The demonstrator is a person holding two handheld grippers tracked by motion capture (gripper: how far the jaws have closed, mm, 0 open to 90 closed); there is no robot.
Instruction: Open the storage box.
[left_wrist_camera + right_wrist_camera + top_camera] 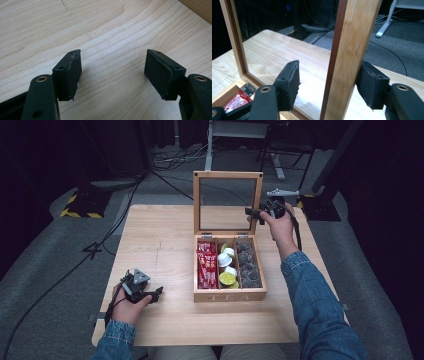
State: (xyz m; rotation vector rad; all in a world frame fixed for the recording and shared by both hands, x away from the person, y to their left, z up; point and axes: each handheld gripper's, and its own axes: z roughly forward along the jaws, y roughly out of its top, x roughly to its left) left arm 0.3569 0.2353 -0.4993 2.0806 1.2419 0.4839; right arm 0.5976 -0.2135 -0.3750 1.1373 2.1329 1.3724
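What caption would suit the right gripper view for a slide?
Open tongs straddle the raised lid's wooden frame of a tea box.

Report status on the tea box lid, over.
Right gripper open, straddling the lid frame, one pad touching, no clamp. Left gripper open, empty, low over the table. Tea box open, lid upright. Nothing in the way.

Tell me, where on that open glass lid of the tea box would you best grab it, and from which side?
Probably the lid's right-hand wooden rail, partway up, approached from the box's right, one jaw in front of the rail and one behind. The lid stands upright, so that narrow, flat-faced edge is free, while its middle is glass. The right gripper already straddles that rail, one pad apart from it.
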